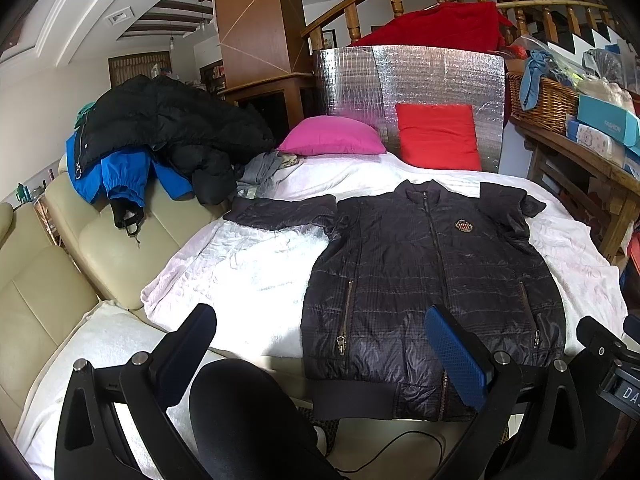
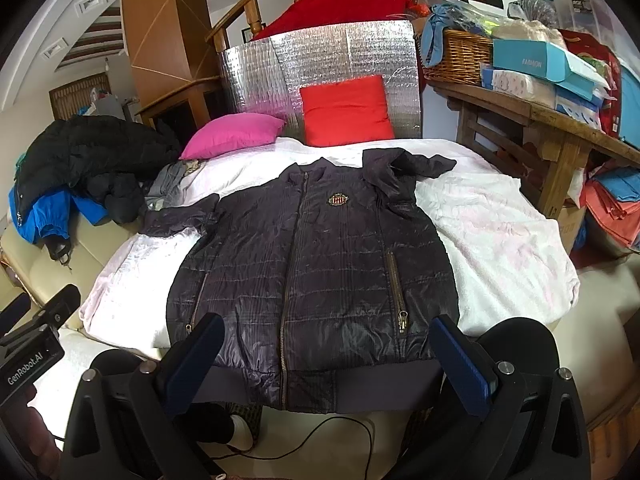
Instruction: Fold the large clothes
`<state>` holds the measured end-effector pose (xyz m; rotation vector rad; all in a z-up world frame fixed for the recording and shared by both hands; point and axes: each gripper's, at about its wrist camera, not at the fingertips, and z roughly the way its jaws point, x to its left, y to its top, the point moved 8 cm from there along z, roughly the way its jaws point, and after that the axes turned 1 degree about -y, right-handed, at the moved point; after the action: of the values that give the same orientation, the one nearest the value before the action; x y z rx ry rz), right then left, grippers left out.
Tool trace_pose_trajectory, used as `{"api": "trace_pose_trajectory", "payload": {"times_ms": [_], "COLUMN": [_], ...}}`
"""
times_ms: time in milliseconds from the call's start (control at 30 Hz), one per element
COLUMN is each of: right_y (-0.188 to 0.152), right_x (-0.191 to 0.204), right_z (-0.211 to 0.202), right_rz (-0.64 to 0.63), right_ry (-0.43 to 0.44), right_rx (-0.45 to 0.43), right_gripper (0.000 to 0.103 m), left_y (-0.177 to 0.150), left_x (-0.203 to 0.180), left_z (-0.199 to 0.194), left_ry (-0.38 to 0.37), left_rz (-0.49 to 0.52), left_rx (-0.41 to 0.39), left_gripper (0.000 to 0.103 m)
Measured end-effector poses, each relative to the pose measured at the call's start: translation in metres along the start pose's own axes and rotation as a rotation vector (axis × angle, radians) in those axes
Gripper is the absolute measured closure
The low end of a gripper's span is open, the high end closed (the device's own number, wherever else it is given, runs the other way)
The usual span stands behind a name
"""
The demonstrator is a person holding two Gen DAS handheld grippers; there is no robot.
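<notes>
Dark quilted jacket (image 2: 312, 264) lies flat, zipped, on the white bed (image 2: 500, 240). Left gripper (image 1: 320, 344) and right gripper (image 2: 328, 356) hover near its hem, jaws wide apart, holding nothing.

Dark quilted jacket (image 2: 316, 264) flat, zipped

- The left wrist view looks from the foot of the bed (image 1: 256, 264) toward its head, from a little above; its own left tool (image 1: 320, 356) frames the bottom, wide open
- The right wrist view looks the same way, standing more to the right; the right tool (image 2: 332, 360) is open too
- Both views share the dark jacket (image 1: 432, 280) (image 2: 312, 264), pink pillow (image 1: 334, 136) (image 2: 234, 136) and red pillow (image 1: 438, 136) (image 2: 346, 110)
- Each view catches a part of the other tool at its edge
</notes>
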<state>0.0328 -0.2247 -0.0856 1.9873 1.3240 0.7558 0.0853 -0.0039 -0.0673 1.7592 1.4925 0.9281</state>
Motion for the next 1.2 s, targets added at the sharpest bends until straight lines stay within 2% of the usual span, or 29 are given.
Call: {"api": "trace_pose_trajectory", "payload": {"times_ms": [300,400,467,567,733,800,867,1000,1100,1200], "right_y": [0.002,0.009,0.023,0.058,0.116,0.139,0.156,0.186,0.211,0.227], "right_x": [-0.001,-0.004,-0.012,-0.036,-0.094,-0.127,-0.156,-0.196,-0.224,-0.257], "right_z": [0.006,0.012,0.023,0.046,0.113,0.156,0.195,0.269,0.328,0.385], "right_rz": [0.002,0.004,0.008,0.052,0.220,0.349,0.459,0.605,0.663,0.739], "right_ry": [0.000,0.008,0.013,0.012,0.103,0.180,0.223,0.283,0.281,0.232], "right_rx": [0.019,0.025,0.035,0.027,0.052,0.076,0.091,0.117,0.114,0.113], "right_gripper": [0.000,0.000,0.000,0.000,0.000,0.000,0.000,0.000,0.000,0.001], "left_y": [0.000,0.008,0.022,0.045,0.051,0.042,0.031,0.028,0.027,0.012], "left_x": [0.000,-0.003,-0.007,-0.011,-0.024,-0.032,-0.041,-0.057,-0.075,-0.088], "left_z": [0.007,0.016,0.036,0.092,0.222,0.284,0.325,0.381,0.406,0.422], "left_ry": [-0.002,-0.025,-0.038,-0.005,0.021,0.037,0.034,0.044,0.041,0.023], "left_rz": [-0.001,0.009,0.014,0.016,-0.008,-0.012,-0.029,-0.040,0.008,0.058], "left_rx": [0.013,0.015,0.030,0.061,0.222,0.312,0.377,0.422,0.415,0.481], "left_gripper": [0.000,0.000,0.000,0.000,0.000,0.000,0.000,0.000,0.000,0.000]}}
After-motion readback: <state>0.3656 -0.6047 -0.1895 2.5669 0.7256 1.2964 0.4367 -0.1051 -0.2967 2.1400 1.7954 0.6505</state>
